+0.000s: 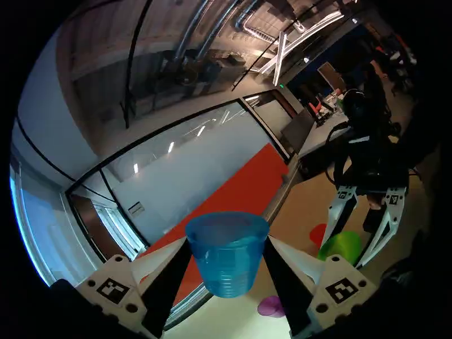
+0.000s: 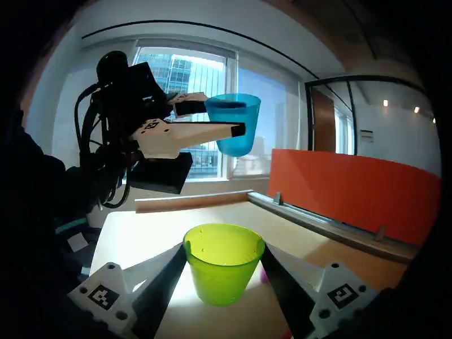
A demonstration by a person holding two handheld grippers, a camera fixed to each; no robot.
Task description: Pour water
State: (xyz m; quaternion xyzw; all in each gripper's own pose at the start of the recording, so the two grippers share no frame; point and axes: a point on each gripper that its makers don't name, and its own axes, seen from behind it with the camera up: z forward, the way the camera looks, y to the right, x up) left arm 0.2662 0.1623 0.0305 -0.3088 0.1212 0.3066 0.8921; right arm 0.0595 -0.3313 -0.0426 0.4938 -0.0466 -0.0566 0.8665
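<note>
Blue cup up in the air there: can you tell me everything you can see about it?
The translucent blue plastic cup is a tapered tumbler, wider at its open rim than at its base, with faint horizontal ridges on the lower wall. It sits roughly upright, mouth up, pinched on opposite sides between the two fingers of the left tongs, which hold it well above the pale wooden table. Whether it holds water, I cannot tell.

Ribbed cup [image 1: 227, 260]: translucent blue
Plain cup [image 2: 224, 265]: lime green
Partition [image 2: 350, 189]: orange-red
Finger tags [image 1: 113, 290]: black-and-white squares on white
Disc [image 1: 271, 306]: purple
</note>
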